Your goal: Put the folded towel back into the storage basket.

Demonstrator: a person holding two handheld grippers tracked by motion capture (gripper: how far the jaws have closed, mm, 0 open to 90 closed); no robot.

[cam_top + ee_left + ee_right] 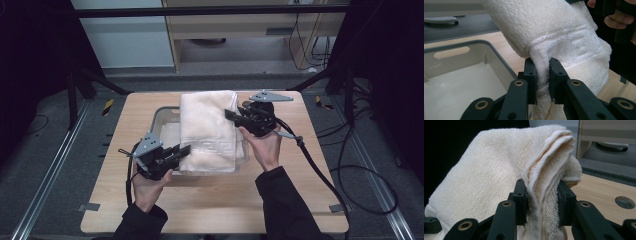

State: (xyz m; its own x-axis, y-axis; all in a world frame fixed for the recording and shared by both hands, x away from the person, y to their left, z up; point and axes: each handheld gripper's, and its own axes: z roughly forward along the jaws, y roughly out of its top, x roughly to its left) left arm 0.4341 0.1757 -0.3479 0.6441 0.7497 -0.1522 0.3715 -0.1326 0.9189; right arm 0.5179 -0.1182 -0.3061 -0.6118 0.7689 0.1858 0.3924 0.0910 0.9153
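Folded towel (pixel 207 131), cream-white terry, held lengthwise over a translucent grey plastic bin (pixel 161 116) on a light wooden table (pixel 210 200). No brand, label or legible writing anywhere on cloth, bin or grippers; only a woven band of a Greek-key sort of pattern across the towel near its near end, plain in the high view and seen as ridged relief in the left gripper view. Looped, nubbly pile over the rest of the cloth; several stacked layers with flat hemmed edges in the right gripper view.

Left gripper (pixel 184 149) at the towel's near left corner, jaws clamped on a bunched fold of cloth, the fabric squeezed into a narrow waist between the black pads (pixel 531 75). Right gripper (pixel 231 114) at the far right edge, jaws likewise pressed on a thick wad of layered edges, loose terry fringe hanging between the pads (pixel 521 195). Both grippers matt black, angular, with brass-coloured pivot bushings on the linkage arms and a grey three-cornered plate on top; black cable trailing off the right one across the table and onto the floor.

Bin rectangular with rounded corners, a slot handle cut in its end wall (pixel 451 52), smooth pale floor inside. Towel sagging slightly between the two grips, its middle over the bin's right half, its near end at the bin's front rim. Table top with rounded corners and a round hole (pixel 624 202) near one edge.
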